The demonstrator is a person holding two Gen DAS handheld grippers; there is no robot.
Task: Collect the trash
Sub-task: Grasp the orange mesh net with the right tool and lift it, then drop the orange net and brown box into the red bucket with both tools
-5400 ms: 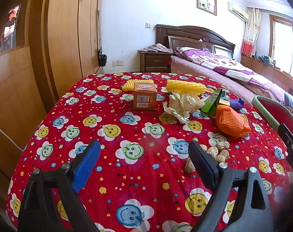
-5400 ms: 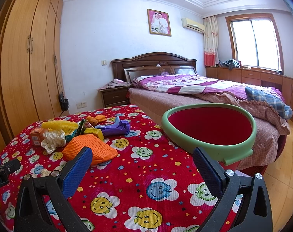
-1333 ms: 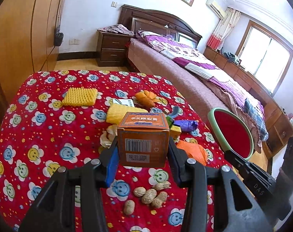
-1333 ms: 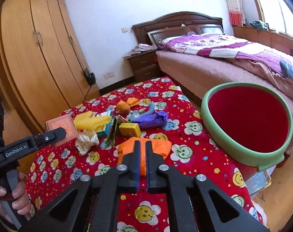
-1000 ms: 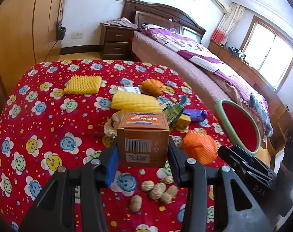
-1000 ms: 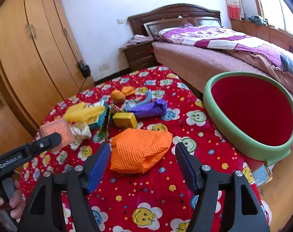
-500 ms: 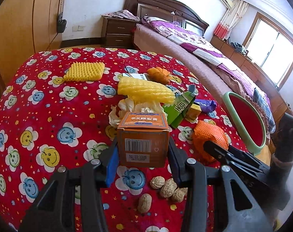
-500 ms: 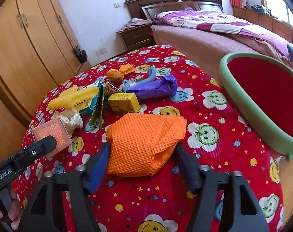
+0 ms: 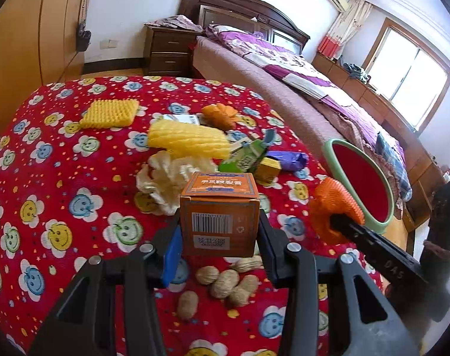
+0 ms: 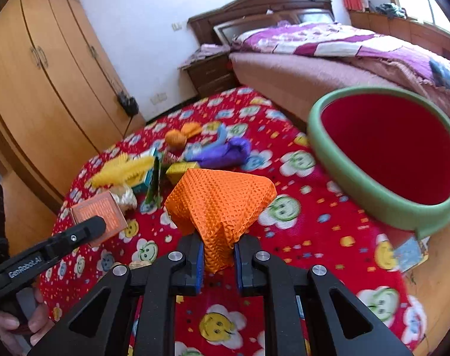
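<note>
My left gripper (image 9: 220, 233) is shut on a small orange cardboard box (image 9: 219, 210) and holds it above the red smiley tablecloth (image 9: 61, 178). In the right wrist view the same box (image 10: 97, 210) shows at the left, with a hand under the left gripper. The jaws of my right gripper (image 10: 218, 252) are closing, and the pads pinch the lower end of an orange foam net (image 10: 219, 198), which is bunched up above them. In the left wrist view this net (image 9: 333, 204) hangs at the right, near the red basin with a green rim (image 9: 328, 154).
Across the middle of the table lie yellow foam nets (image 9: 189, 139), crumpled tissue (image 9: 165, 178), a green carton (image 9: 245, 157), a purple wrapper (image 10: 225, 151), orange peel (image 9: 220, 114) and peanuts (image 9: 225, 281). The basin (image 10: 358, 178) stands off the table's right edge. A bed and a wardrobe are behind.
My right gripper opened, moved forward around the orange foam net and closed on it, bunching it up. The left gripper kept hold of the box.
</note>
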